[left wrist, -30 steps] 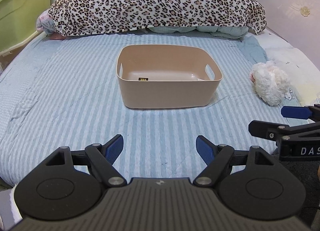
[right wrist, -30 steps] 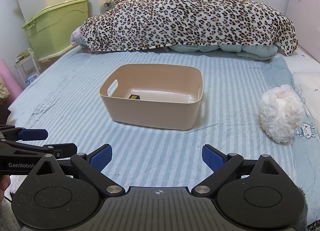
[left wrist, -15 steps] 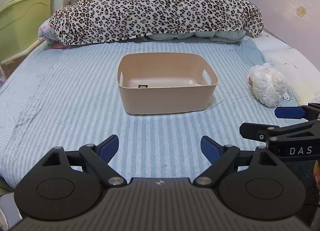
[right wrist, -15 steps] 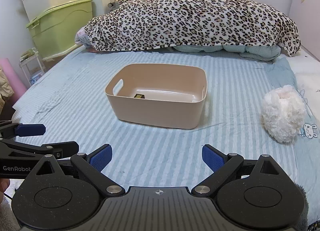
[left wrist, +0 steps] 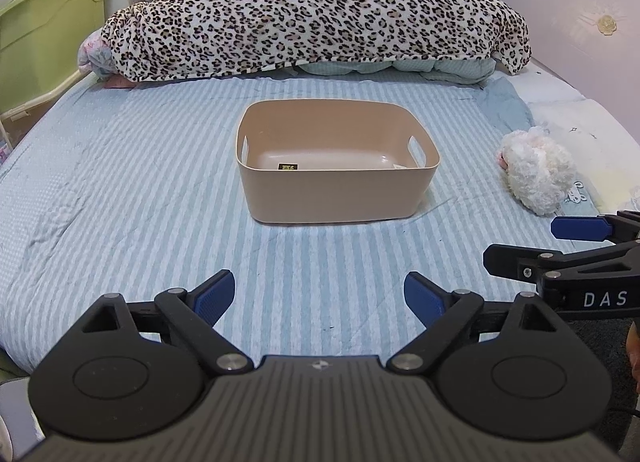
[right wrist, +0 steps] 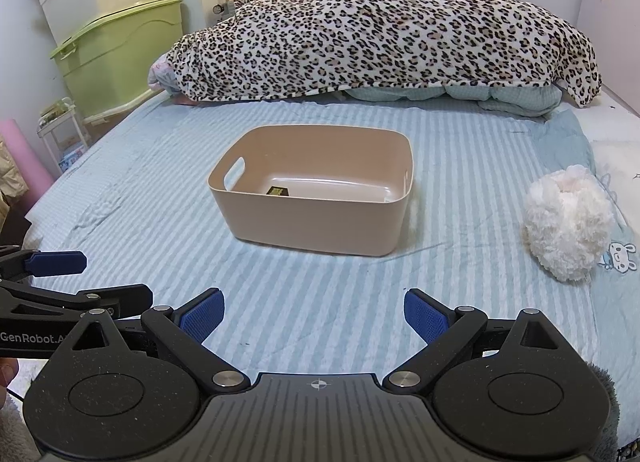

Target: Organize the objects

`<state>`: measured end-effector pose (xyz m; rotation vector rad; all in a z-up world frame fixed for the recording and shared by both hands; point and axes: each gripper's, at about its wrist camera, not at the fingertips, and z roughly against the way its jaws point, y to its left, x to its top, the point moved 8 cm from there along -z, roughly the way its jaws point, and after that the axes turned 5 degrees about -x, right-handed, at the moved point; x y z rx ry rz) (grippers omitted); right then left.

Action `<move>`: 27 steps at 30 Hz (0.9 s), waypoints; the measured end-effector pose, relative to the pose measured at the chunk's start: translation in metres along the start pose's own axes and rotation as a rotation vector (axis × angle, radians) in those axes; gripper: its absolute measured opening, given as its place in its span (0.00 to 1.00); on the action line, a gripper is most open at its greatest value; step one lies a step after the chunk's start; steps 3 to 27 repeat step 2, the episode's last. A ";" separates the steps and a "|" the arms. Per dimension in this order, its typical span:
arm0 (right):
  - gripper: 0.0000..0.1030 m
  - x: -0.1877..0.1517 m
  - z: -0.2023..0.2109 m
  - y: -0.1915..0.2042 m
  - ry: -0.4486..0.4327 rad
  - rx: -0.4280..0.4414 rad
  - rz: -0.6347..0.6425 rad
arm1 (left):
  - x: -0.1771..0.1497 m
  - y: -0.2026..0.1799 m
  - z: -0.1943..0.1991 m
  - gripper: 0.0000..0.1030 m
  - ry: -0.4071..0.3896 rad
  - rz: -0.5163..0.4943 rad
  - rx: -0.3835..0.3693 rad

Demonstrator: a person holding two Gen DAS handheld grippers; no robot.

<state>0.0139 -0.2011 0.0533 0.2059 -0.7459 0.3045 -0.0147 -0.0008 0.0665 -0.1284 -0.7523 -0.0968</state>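
Plush toy [right wrist: 568,222], white and fluffy, lies on the striped bed [right wrist: 460,166] ahead-right of both released claws, left claw [left wrist: 319,294] and right claw [right wrist: 314,312], the beige bin [left wrist: 336,198] straight ahead.

The bin [left wrist: 338,182] stands mid-bed [left wrist: 120,190], plush toy [left wrist: 536,178] to its right, blanket [left wrist: 320,10] behind.

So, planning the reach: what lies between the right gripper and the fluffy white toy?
Only bare striped bedsheet lies between the right gripper and the fluffy white toy, clearest in the right wrist view.
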 end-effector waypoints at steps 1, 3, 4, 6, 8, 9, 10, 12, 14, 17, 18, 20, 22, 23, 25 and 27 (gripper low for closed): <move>0.95 0.000 -0.001 0.000 0.000 0.001 0.000 | 0.000 0.001 -0.001 0.89 0.002 0.003 -0.001; 0.95 0.001 -0.001 0.001 0.002 0.003 0.001 | 0.000 0.002 -0.002 0.89 0.004 0.009 -0.001; 0.95 0.001 -0.001 0.001 0.002 0.003 0.001 | 0.000 0.002 -0.002 0.89 0.004 0.009 -0.001; 0.95 0.001 -0.001 0.001 0.002 0.003 0.001 | 0.000 0.002 -0.002 0.89 0.004 0.009 -0.001; 0.95 0.001 -0.001 0.001 0.002 0.003 0.001 | 0.000 0.002 -0.002 0.89 0.004 0.009 -0.001; 0.95 0.001 -0.001 0.001 0.002 0.003 0.001 | 0.000 0.002 -0.002 0.89 0.004 0.009 -0.001; 0.95 0.001 -0.001 0.001 0.002 0.003 0.001 | 0.000 0.002 -0.002 0.89 0.004 0.009 -0.001; 0.95 0.001 -0.001 0.001 0.002 0.003 0.001 | 0.000 0.002 -0.002 0.89 0.004 0.009 -0.001; 0.95 0.001 -0.001 0.001 0.002 0.003 0.001 | 0.000 0.002 -0.002 0.89 0.004 0.009 -0.001; 0.95 0.001 -0.001 0.001 0.002 0.003 0.001 | 0.000 0.002 -0.002 0.89 0.004 0.009 -0.001; 0.95 0.001 -0.001 0.001 0.002 0.003 0.001 | 0.000 0.002 -0.002 0.89 0.004 0.009 -0.001; 0.95 0.001 -0.001 0.001 0.002 0.003 0.001 | 0.000 0.002 -0.002 0.89 0.004 0.009 -0.001; 0.95 0.001 -0.001 0.001 0.002 0.003 0.001 | 0.000 0.002 -0.002 0.89 0.004 0.009 -0.001; 0.95 0.001 -0.001 0.001 0.002 0.003 0.001 | 0.000 0.002 -0.002 0.89 0.004 0.009 -0.001; 0.95 0.001 -0.001 0.001 0.002 0.003 0.001 | 0.000 0.002 -0.002 0.89 0.004 0.009 -0.001; 0.95 0.001 -0.001 0.001 0.002 0.003 0.001 | 0.000 0.002 -0.002 0.89 0.004 0.009 -0.001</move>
